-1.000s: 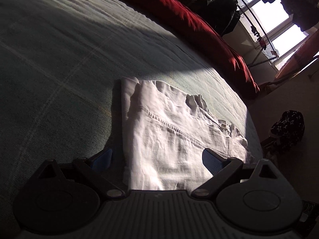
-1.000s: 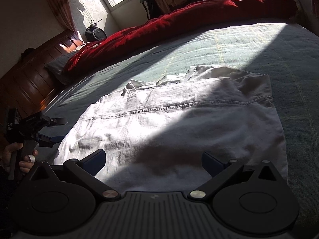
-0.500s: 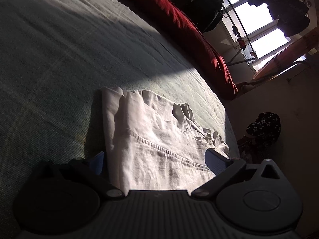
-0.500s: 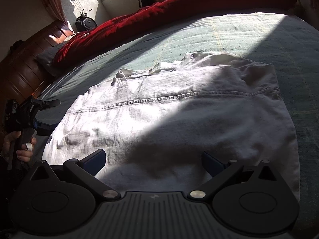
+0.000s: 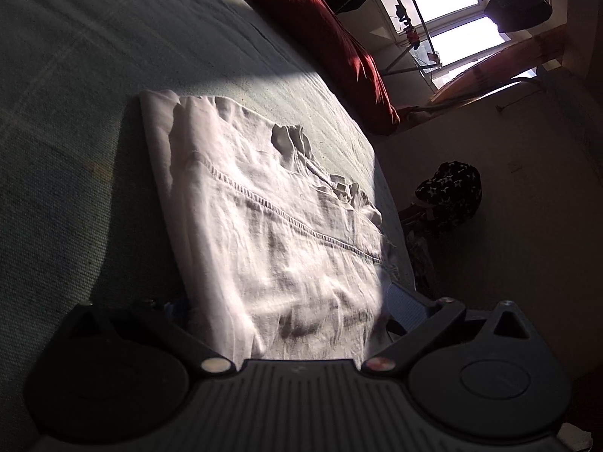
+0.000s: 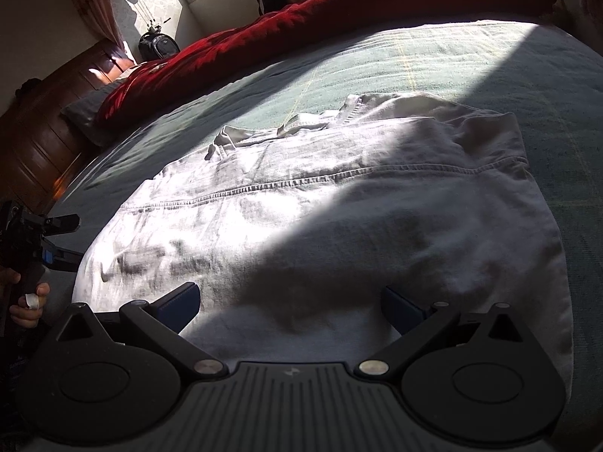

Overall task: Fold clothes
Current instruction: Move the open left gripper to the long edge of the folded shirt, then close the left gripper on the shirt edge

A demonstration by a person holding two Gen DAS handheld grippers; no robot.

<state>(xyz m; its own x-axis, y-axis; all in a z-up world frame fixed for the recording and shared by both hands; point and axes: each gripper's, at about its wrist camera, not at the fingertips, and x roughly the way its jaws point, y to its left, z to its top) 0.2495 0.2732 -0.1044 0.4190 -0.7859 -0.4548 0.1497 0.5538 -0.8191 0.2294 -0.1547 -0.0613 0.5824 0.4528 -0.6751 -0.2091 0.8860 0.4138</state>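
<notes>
Left tool spread wide, astride the near edge of the white shirt, gripping nothing. Right tool equally wide over the hem, empty. Shirt flat on the bed, sides tucked. Probably next: pinching the hem, folding toward the collar.

green bedspread bare, red duvet beyond

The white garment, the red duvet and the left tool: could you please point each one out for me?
white garment point(image 6: 339, 203), right wrist view, on its stitched seam.
red duvet point(image 6: 377, 11), right wrist view, on its sunlit top.
left tool point(image 6: 64, 239), right wrist view, midway between its fingertips.
</notes>
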